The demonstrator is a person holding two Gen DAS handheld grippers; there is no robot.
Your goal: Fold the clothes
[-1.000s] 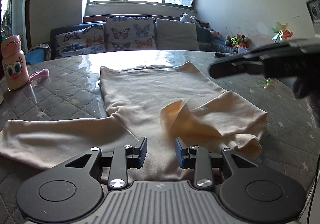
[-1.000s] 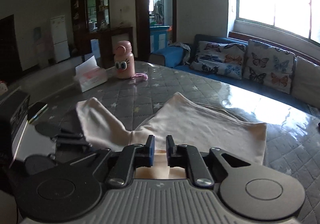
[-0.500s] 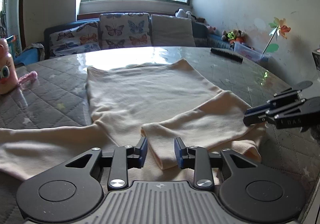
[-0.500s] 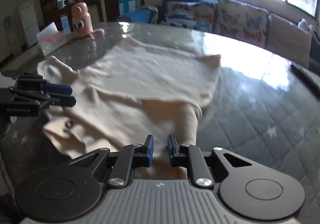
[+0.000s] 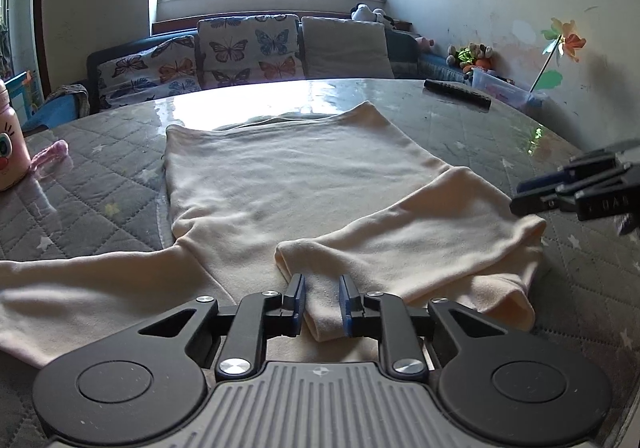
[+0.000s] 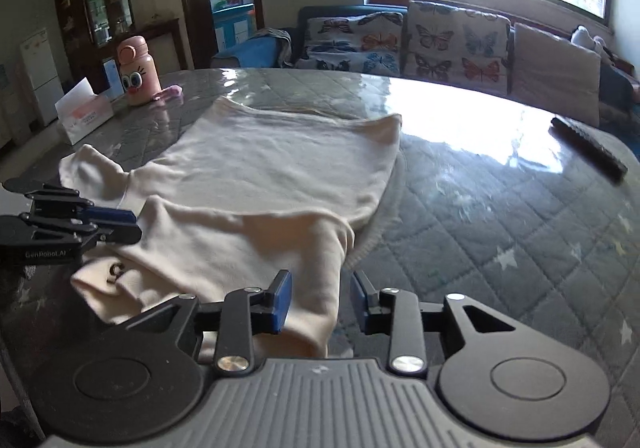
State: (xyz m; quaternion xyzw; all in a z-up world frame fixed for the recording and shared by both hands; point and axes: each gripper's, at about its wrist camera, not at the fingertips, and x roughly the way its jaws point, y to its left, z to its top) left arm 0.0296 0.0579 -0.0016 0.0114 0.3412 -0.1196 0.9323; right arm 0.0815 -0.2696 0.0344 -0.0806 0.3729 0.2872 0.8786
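Observation:
A cream long-sleeved top (image 5: 288, 176) lies flat on the quilted grey table (image 5: 100, 184); it also shows in the right wrist view (image 6: 256, 168). Its right sleeve (image 5: 420, 240) is folded across the lower body. The left sleeve (image 5: 80, 284) stretches out flat to the left. My left gripper (image 5: 322, 300) is open, its jaws on either side of the folded sleeve's cuff. My right gripper (image 6: 320, 300) is open over the sleeve's fold at the shoulder (image 6: 320, 288). It also shows at the right edge of the left wrist view (image 5: 520, 196).
A pink cartoon bottle (image 6: 138, 70) and a tissue box (image 6: 84, 114) stand at the table's far left. A black remote (image 6: 588, 152) lies at the far right. A sofa with butterfly cushions (image 5: 240, 48) is behind the table.
My right gripper carried the sleeve across the body, laid it down and opened. The sleeve now lies flat. My left gripper stayed open near the cuff.

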